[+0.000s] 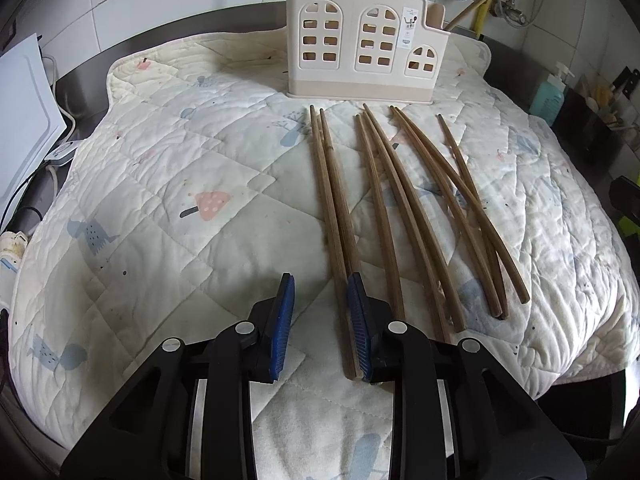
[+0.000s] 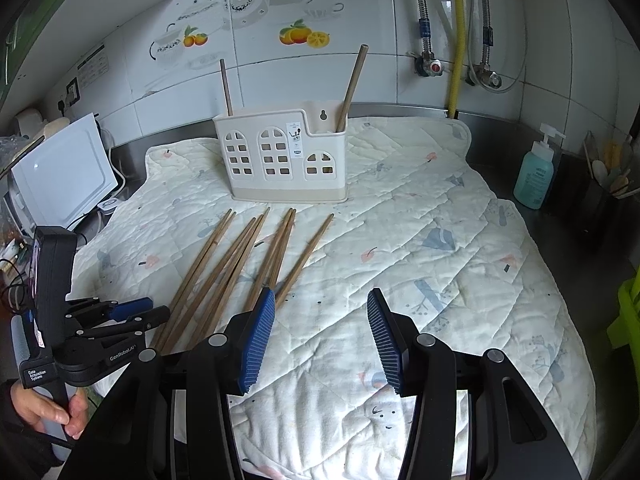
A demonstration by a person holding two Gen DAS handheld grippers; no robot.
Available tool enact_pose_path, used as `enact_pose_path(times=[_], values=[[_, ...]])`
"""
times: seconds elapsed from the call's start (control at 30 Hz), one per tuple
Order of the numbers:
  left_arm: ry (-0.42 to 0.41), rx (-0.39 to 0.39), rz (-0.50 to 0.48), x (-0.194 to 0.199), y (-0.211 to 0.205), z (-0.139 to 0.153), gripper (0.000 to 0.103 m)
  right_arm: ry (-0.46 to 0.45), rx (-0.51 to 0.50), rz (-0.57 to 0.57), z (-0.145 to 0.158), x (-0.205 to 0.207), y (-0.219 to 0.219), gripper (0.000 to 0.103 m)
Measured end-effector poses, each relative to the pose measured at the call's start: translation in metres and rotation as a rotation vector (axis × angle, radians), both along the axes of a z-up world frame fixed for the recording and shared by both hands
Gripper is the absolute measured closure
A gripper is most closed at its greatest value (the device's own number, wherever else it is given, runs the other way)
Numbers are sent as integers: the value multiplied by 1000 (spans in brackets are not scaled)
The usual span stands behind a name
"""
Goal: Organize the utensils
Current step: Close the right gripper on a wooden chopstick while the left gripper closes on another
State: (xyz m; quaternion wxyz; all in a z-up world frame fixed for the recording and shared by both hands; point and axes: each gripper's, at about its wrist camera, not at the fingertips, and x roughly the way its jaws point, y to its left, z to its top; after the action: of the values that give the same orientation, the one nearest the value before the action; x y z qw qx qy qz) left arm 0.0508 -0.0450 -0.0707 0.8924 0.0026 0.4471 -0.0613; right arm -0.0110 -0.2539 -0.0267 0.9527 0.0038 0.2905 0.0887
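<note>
You've got a steel table [image 2: 560, 248] w/ a soft quilted mat [image 2: 420, 264] spread over it, cream cloth, stitched squares, small mushroom & tree prints. At the far edge of the mat stands the utensil holder [image 2: 280, 156]: cream plastic, boxy, house-shaped w/ arched window cutouts. Two wooden sticks stand upright in it, one at each end.

In front of the holder lie the chopsticks [image 1: 380, 200], abt eight or so, brown wood w/ visible grain, long & slim, tapering. They're flat on the mat, fanned, long axes running from you toward the holder, thin tips at the holder end. Some cross over each other on the right side.

Your left hand-held gripper [image 1: 320, 316], black frame, ribbed blue pads, has its jaws apart; the leftmost pair of chopsticks lies against the inner face of the right pad [image 1: 360, 320], the left pad clear of them. Your right hand-held gripper [image 2: 320, 336] hangs over bare quilt right of the fan, jaws apart, nothing between them.
</note>
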Motion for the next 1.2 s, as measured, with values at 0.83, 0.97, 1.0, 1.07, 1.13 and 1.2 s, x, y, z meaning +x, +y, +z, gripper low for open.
enact_pose_path(times=[0.83, 0.97, 1.0, 1.07, 1.13, 1.2], values=[[-10, -2, 20, 11, 2, -7, 93, 104, 48, 91, -34, 7, 28, 73], [-15, -10, 19, 11, 7, -7, 94, 139, 70, 122, -47, 13, 43, 79], [-14, -23, 16, 11, 9, -8, 94, 145, 70, 123, -49, 15, 45, 81], [-15, -33, 7, 10, 10, -9, 94, 158, 70, 121, -55, 19, 49, 83], [-19, -32, -5, 9, 10, -9, 94, 165, 71, 114, -59, 23, 50, 86], [-21, -40, -9, 8, 11, -9, 94, 170, 72, 110, -61, 26, 52, 89]])
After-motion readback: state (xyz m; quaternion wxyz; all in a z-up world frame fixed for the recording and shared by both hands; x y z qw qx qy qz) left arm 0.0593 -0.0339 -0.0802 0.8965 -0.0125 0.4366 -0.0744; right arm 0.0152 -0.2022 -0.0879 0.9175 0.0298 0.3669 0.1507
